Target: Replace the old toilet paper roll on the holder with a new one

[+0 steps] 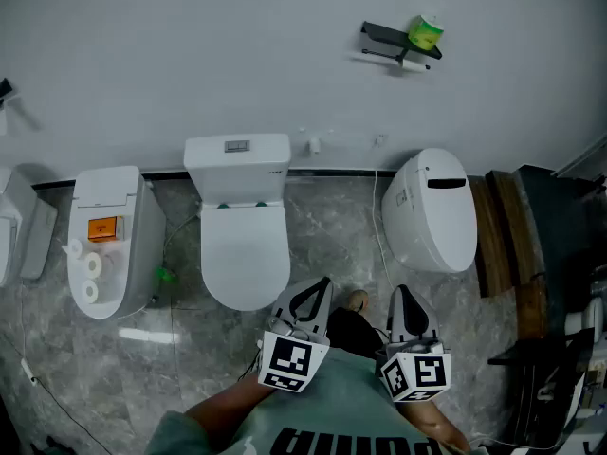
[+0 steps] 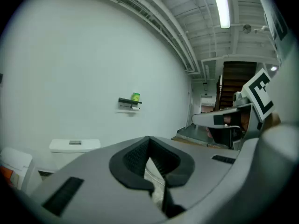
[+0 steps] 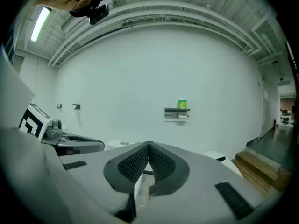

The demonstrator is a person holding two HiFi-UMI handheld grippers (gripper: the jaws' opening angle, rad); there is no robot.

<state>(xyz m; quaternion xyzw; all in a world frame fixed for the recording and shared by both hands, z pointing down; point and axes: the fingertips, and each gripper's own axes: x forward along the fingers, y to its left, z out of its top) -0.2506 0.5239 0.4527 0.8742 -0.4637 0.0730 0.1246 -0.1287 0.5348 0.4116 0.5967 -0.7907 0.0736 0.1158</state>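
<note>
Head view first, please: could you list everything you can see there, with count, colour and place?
toilets: three, white, in a row against the wall.
holder: one, black, high on the wall, right.
green package: one, green, atop the holder.
roll on holder: one, white, beneath its shelf.
spare rolls: apparently three, white, on the left toilet.
wooden steps: one set, brown, right edge.
left claw: one, grey and black, shut, empty, bottom centre.
right claw: one, grey and black, shut, empty, beside it.

The left gripper (image 1: 321,287) and right gripper (image 1: 402,294) have grey bodies, black ribbed pads (image 2: 134,157) and white cubes (image 1: 292,360) with black square markers. The shirt (image 1: 332,396) is grey-green with black lettering.
</note>
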